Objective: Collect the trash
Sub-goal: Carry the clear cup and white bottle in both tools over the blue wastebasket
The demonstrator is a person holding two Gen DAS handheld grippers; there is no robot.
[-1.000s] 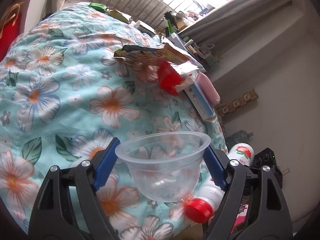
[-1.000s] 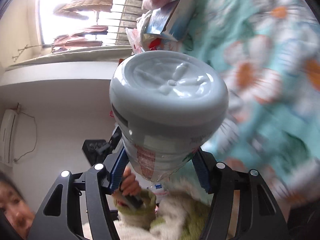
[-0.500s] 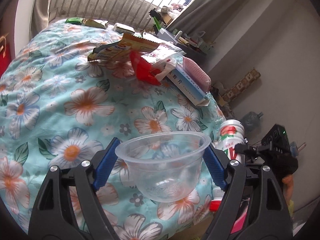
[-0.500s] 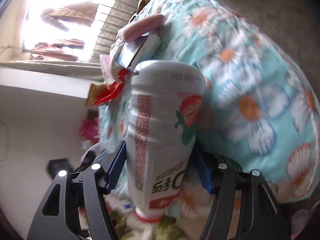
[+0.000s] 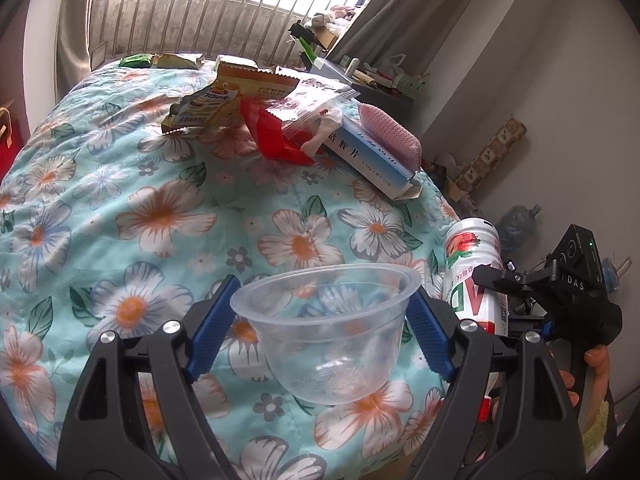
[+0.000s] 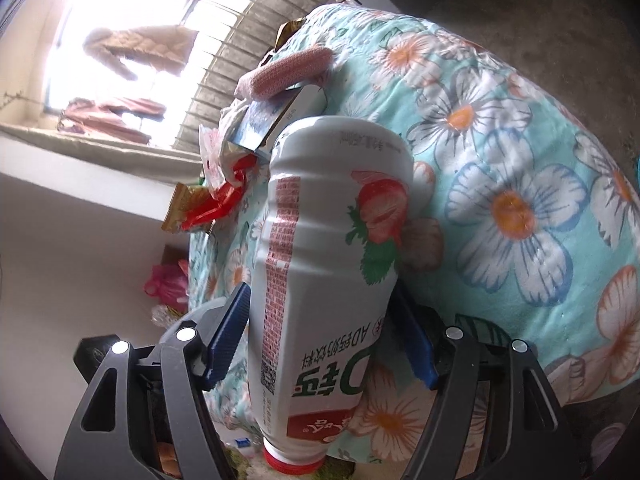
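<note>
Over floral quilt (image 6: 520,160), right tongs (image 6: 320,344) grip bottle (image 6: 328,260) cap-down.

The white strawberry drink bottle (image 6: 328,264) carried "AD钙奶饮料" upside down along its lower label, above a QR code and red small print too fine to read. On the blue-and-white medicine box (image 5: 370,156) the characters "胺片" stood out, and "DAS" was printed on the black camera unit (image 5: 576,280).
</note>
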